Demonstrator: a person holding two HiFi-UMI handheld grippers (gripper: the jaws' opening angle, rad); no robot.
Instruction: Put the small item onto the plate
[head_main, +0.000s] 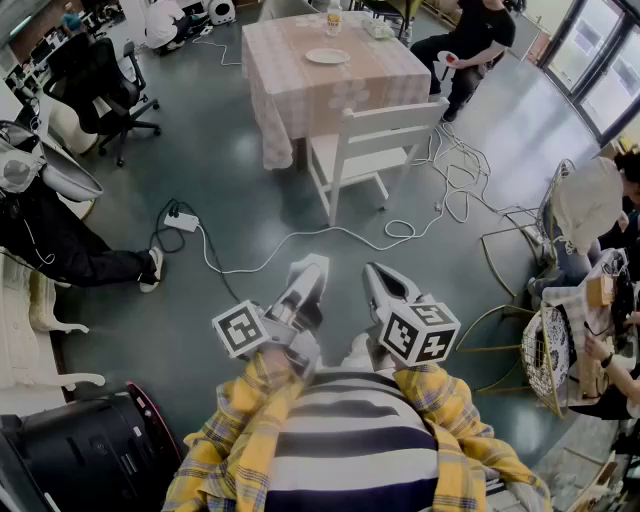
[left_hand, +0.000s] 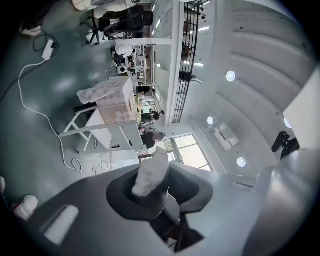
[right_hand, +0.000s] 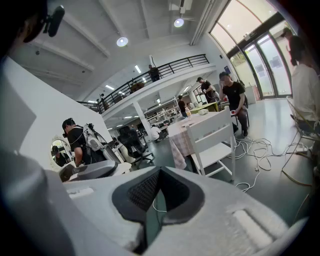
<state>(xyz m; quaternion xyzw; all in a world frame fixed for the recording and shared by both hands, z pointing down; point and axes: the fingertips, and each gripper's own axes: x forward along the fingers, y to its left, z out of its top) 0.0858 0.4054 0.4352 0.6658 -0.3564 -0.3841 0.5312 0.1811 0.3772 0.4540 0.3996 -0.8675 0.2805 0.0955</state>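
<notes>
While worktop (head_main: 285, 95) w/ checked cloth stands well apart, beyond white chair (head_main: 375, 140), plate (head_main: 327, 56) on it looks tiny, detail unreadable. Left gripper (head_main: 308, 266) jaws part-closed, clamped on small item (left_hand: 150, 174): white, lumpy, kind unclear; hidden in head view. Right gripper (head_main: 378, 272) jaws together, empty. Item far from plate.

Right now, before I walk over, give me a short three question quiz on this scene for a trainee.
1. Which gripper holds the small white item: A left, B right?
2. True or false: the plate sits on the clothed table.
3. Fill in: in front of that table stands a white ____.
Key: 1 A, the left gripper. 2 true. 3 chair.
</notes>
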